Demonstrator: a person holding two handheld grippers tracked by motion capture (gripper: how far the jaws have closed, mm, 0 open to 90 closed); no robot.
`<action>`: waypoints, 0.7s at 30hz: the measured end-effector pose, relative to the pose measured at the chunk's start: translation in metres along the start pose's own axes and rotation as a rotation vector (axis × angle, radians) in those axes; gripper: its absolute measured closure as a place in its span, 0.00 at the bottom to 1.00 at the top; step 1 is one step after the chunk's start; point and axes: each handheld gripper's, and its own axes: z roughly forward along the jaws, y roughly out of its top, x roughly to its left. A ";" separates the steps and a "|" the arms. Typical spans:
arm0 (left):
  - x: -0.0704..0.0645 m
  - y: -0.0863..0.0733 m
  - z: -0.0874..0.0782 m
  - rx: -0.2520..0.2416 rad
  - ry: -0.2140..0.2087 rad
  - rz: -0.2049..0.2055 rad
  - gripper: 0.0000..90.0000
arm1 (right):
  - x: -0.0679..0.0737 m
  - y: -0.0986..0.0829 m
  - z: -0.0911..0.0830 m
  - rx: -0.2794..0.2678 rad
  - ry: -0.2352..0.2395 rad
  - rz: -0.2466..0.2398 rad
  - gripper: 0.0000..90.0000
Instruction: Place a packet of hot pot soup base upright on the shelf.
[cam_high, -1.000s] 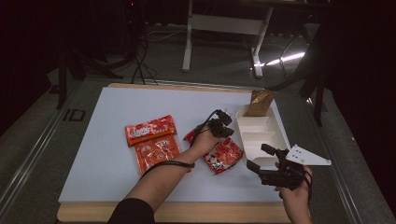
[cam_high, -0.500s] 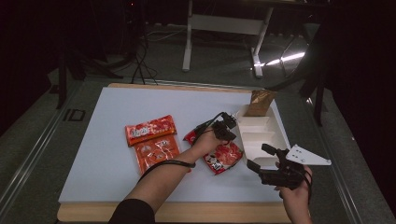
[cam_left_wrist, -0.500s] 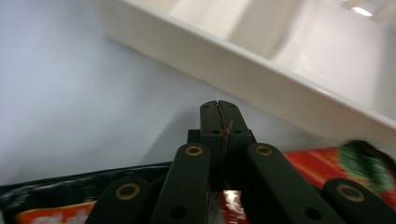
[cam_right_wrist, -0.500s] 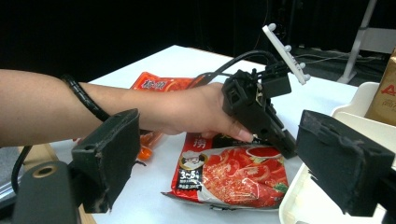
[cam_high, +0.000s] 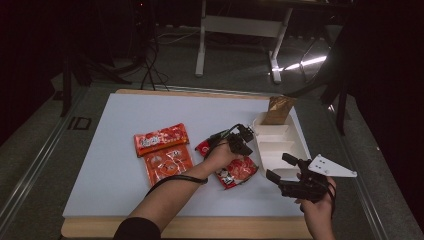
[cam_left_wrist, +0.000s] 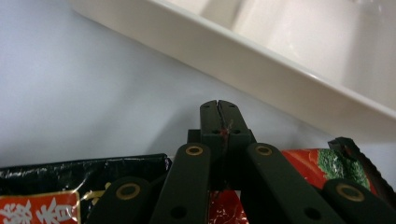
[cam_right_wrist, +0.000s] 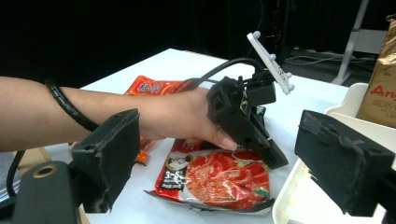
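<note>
- Beside the white tray's near long wall, on the bench, lies a red noodle packet (cam_high: 235, 172), flat, with the left hand-held gripper (cam_high: 241, 141) pressed down at its far edge.
- Left hand-held gripper: in its own view the jaws meet tip to tip with a sliver of red foil showing in the seam between them, so it looks clamped on the packet's crimped edge.
- Handling, as I judge it: a light, crinkly foil pouch, slippery on its printed face and soft enough to sag when lifted by one edge. The contents probably crack if squeezed, so the flat sealed seam is the sensible place to pinch, not the padded middle.
- Right hand-held gripper (cam_high: 287, 175): held low over the bench's near right corner, jaws spread wide with nothing between the pads (cam_right_wrist: 344, 163).
- Count of packets: four red ones as far as I can tell. Two lie side by side to the left (cam_high: 162, 140) and (cam_high: 167, 165), the gripped one lies nearer the tray, and a fourth (cam_high: 204, 147) peeks out from under the left hand.
- One divided white tray (cam_high: 300, 140), its compartments bare, with one brown bag (cam_high: 278, 109) standing at its far end.
</note>
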 end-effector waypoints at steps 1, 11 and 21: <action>-0.003 -0.002 0.000 0.000 -0.019 0.000 1.00 | 0.000 0.000 0.000 0.002 -0.002 -0.004 0.16; -0.027 -0.016 -0.010 0.020 -0.041 0.031 1.00 | 0.003 0.001 0.001 0.006 -0.008 -0.012 0.16; -0.047 -0.028 -0.023 0.035 -0.049 0.035 1.00 | 0.003 0.001 0.002 0.013 -0.012 -0.012 0.16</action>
